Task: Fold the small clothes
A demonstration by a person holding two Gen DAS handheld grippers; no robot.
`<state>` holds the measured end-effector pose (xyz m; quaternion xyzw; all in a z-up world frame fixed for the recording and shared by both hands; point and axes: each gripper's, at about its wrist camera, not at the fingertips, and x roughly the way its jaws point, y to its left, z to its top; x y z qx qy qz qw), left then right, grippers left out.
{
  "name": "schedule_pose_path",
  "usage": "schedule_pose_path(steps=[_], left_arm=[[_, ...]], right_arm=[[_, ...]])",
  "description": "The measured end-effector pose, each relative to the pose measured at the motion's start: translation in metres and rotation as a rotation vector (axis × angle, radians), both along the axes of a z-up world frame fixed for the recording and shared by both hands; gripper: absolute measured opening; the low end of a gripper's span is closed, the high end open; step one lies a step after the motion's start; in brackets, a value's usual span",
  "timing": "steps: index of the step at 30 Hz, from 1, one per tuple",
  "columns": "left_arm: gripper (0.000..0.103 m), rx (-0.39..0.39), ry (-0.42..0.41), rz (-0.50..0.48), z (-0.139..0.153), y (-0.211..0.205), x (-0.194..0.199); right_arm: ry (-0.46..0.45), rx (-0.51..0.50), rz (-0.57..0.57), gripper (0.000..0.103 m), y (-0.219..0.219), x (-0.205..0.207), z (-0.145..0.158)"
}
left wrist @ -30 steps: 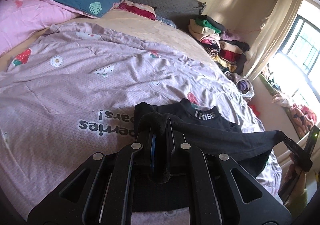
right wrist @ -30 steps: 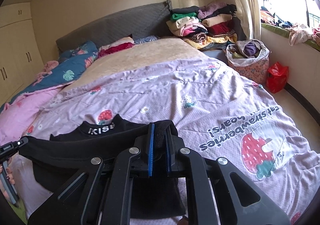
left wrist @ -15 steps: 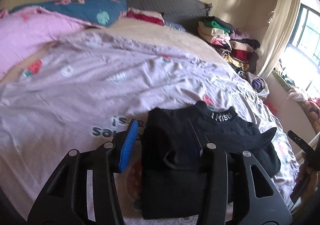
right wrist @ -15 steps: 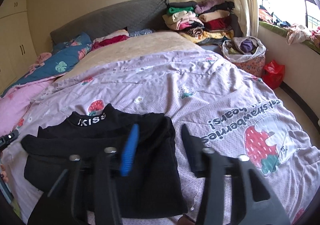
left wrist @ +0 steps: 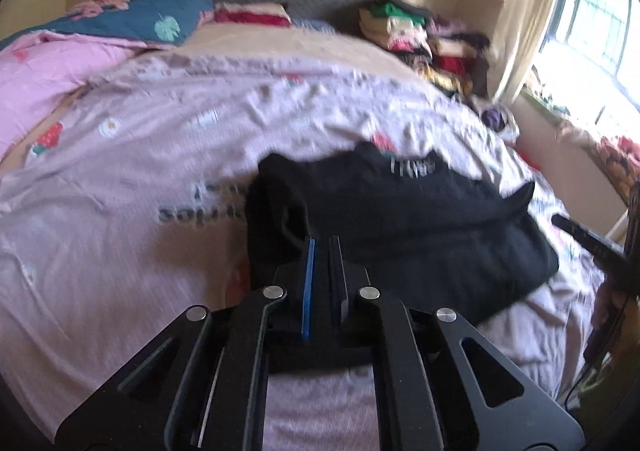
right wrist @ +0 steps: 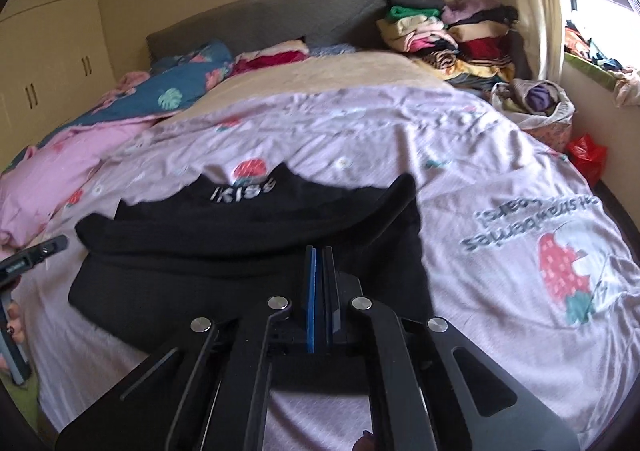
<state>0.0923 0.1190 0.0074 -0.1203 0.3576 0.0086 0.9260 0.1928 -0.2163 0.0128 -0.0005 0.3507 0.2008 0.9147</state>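
Strawberry quilt [right wrist: 460,155]; black "KISS" top [right wrist: 240,235]; both tools [left wrist: 322,247] [right wrist: 319,255] pressed together.

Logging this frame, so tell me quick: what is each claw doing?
Left claw: shut, nothing visibly pinched.
Right claw: shut, nothing visibly pinched.

Your left gripper [left wrist: 322,247] is built of matte black linkage bars that fan out toward the camera, with triangular cut-outs in the outer plates. Four round silver screws [left wrist: 274,292] sit in an arc across the links. One of its jaws carries a bright blue pad, the other a black one. Your right gripper [right wrist: 319,255] has the same black links, the same silver screw heads [right wrist: 279,302] and the same blue-and-black pad pair. At the left edge of the right wrist view, bare skin of your left hand [right wrist: 15,321] shows, with dark-painted nails.
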Motion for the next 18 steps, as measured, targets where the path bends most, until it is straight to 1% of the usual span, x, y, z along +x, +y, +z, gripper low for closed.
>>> schedule_pose_path(steps=[2, 4, 7, 10, 15, 18], left_arm=[[0.002, 0.018, 0.035, -0.003, -0.011, -0.003, 0.004], [0.002, 0.017, 0.073, -0.005, -0.021, -0.004, 0.012], [0.002, 0.046, 0.086, -0.001, -0.028, -0.008, 0.02], [0.002, 0.067, 0.093, 0.006, -0.031, -0.008, 0.031], [0.002, 0.06, 0.106, 0.023, -0.035, -0.001, 0.052], [0.002, 0.054, 0.106, 0.032, -0.035, 0.003, 0.065]], right_arm=[[0.022, -0.034, -0.004, 0.003, 0.005, 0.002, -0.009], [0.047, -0.06, -0.013, 0.003, 0.008, 0.007, -0.018], [0.099, -0.096, -0.038, 0.002, 0.009, 0.019, -0.033], [0.131, -0.112, -0.044, 0.002, 0.011, 0.03, -0.045], [0.153, -0.107, -0.043, 0.003, 0.018, 0.054, -0.054], [0.155, -0.106, -0.038, 0.002, 0.025, 0.068, -0.053]])
